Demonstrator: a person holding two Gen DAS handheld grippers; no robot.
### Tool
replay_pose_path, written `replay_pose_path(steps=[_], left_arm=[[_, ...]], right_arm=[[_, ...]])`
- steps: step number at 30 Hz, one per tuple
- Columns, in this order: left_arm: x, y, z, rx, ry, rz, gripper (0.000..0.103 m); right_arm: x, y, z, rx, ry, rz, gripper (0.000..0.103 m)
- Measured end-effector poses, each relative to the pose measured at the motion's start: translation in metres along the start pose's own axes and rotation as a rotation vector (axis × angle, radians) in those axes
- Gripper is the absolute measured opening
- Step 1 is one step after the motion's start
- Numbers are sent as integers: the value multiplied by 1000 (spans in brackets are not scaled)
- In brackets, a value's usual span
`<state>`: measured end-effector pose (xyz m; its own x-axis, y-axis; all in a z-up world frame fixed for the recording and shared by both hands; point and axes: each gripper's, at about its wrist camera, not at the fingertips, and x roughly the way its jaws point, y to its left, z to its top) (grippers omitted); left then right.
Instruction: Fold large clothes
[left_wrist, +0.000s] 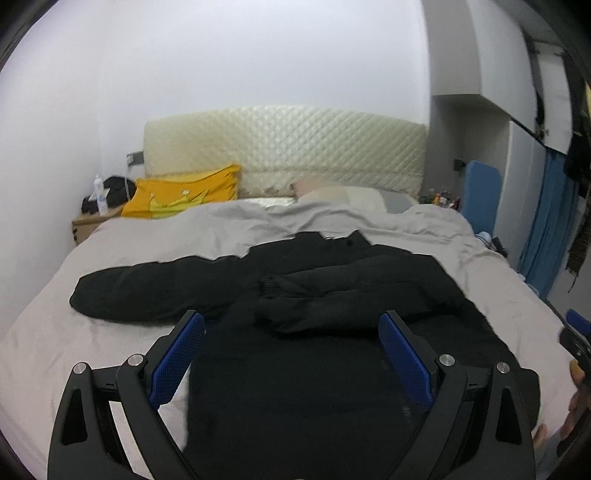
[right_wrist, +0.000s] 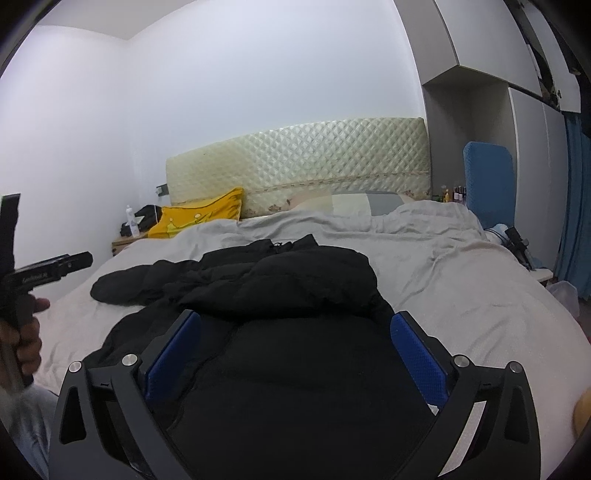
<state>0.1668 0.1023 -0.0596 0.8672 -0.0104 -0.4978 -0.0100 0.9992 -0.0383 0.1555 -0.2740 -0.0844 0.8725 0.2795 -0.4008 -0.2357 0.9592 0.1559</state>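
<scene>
Hovering over a half-folded jacket

Both grippers are hanging with jaws spread wide, gripping nothing: left gripper (left_wrist: 291, 325) and right gripper (right_wrist: 295, 323). A black jacket (left_wrist: 332, 295) is lying on the grey bed (left_wrist: 48, 332), one sleeve (left_wrist: 147, 291) stretching toward 9 o'clock

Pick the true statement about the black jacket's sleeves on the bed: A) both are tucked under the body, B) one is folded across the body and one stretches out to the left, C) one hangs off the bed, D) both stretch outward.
B: on the black jacket, one sleeve lies across the body, while the other sleeve stretches left over the grey bedcover.
</scene>
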Motion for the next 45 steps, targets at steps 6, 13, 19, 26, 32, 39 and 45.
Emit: replay_pose_path(steps=[6, 13, 19, 26, 32, 39, 45], left_arm=[[22, 94, 4, -144, 53, -2, 96], [67, 205, 2, -275, 125, 63, 96], [132, 304, -18, -406, 213, 120, 96], [201, 405, -47, -653, 247, 53, 96], [249, 480, -73, -948, 177, -33, 95], [297, 534, -101, -1109, 116, -57, 94], [323, 561, -89, -1198, 5, -12, 89]], right_arm=[[-6, -2, -8, 22, -1, 9, 103], [2, 1, -12, 13, 1, -14, 103], [23, -2, -16, 32, 45, -83, 103], [49, -1, -14, 75, 73, -153, 103], [76, 9, -17, 71, 99, -196, 103], [110, 15, -17, 93, 130, -180, 103], [131, 18, -20, 101, 177, -174, 103]])
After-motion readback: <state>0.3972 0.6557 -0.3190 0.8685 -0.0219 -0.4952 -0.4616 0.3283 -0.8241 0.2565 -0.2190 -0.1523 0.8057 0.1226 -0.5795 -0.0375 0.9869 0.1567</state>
